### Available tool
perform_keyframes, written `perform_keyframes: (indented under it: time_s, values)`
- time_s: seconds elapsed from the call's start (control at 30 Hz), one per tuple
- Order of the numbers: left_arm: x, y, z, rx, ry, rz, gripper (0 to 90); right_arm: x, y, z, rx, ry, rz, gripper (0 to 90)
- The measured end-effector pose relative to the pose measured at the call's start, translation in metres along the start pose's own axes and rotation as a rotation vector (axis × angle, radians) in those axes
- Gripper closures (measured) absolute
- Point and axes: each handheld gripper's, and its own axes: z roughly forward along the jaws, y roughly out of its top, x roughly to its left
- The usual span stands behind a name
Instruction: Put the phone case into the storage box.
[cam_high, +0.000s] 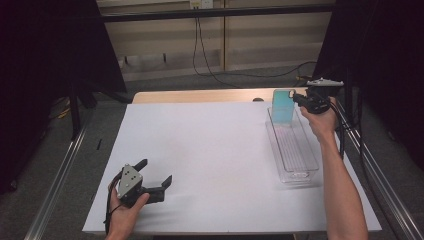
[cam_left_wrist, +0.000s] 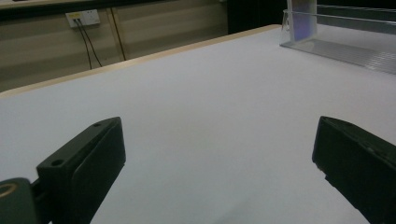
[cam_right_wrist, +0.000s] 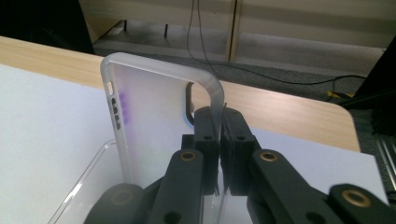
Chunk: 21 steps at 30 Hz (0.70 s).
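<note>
High view: right claw on phone case (upright, over tray)

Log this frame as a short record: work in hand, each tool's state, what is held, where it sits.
work: phone case held upright at the far end of the clear tray
right tool: shut on the phone case's edge
left tool: open, holding nothing, low over the white table near its front left
tray: long, transparent, along the table's right side
</note>
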Motion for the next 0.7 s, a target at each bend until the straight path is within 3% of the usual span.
perform_keyframes:
  time_s: [0.17,0.27,0.5,0.7]
  values:
    - [-0.001,0.001,0.0,0.001,-0.001,0.007,2.6,-0.002,-0.004,-0.007,0.009,0.013,0.011,86.5]
    - [-0.001,0.001,0.001,0.001,-0.003,0.006,2.6,0.0,-0.004,-0.012,0.02,0.02,-0.017,86.5]
    - [-0.002,0.001,0.001,0.0,-0.006,0.009,2.6,0.006,-0.001,-0.021,0.067,0.025,-0.033,86.4]
    - [-0.002,0.001,0.001,-0.001,-0.006,0.006,2.6,0.006,0.002,-0.026,0.124,0.043,-0.017,86.1]
